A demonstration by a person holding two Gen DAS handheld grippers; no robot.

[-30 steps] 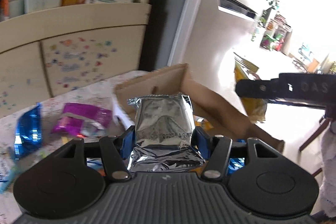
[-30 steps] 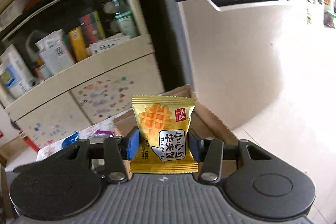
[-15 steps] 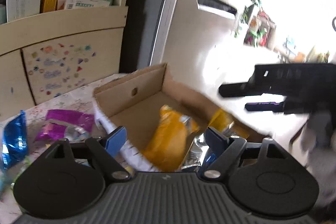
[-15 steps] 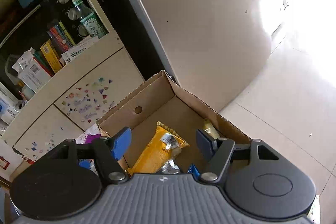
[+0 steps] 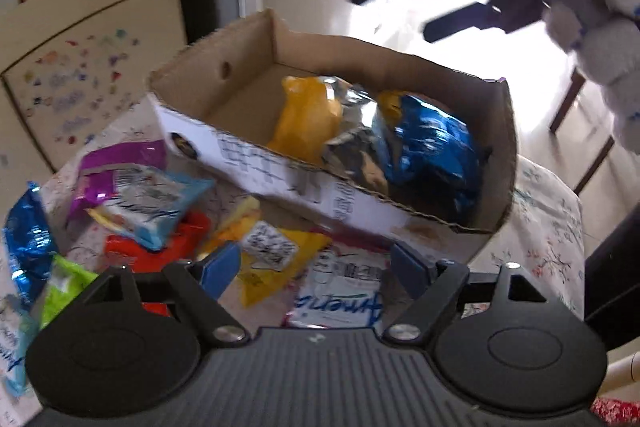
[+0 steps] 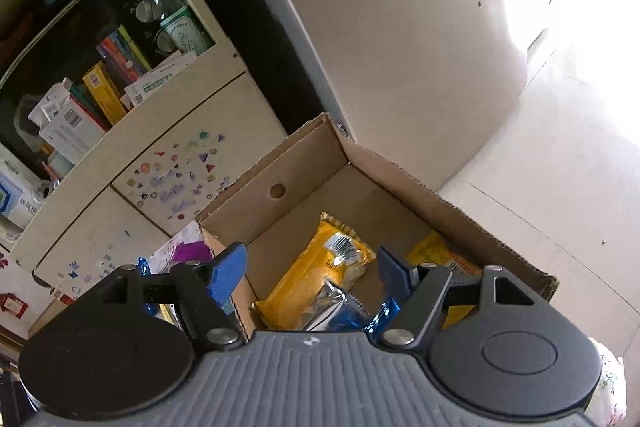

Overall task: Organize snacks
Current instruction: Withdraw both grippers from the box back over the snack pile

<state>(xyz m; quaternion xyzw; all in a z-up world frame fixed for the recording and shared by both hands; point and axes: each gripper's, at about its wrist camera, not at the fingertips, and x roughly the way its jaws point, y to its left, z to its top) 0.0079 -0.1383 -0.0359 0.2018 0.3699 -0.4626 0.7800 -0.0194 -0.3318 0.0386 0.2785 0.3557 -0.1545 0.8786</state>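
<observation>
Above the counter (image 5: 548, 227), the left tool (image 5: 316, 263) hangs wide and empty over loose snack packets (image 5: 140, 195), while the right tool (image 6: 312, 267), jaws just parted and empty, hovers over the cardboard box (image 6: 404, 183). Best next: centre one flat packet between the pads. Dropped snacks (image 5: 372, 131) lie inside the box.

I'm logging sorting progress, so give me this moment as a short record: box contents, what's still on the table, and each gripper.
box: cardboard box on the table
in box: yellow packet, silver packet, blue packet
still out: purple packet, red packet, green packet, among others
left gripper: open, empty, over loose packets
right gripper: open, empty, above box
</observation>
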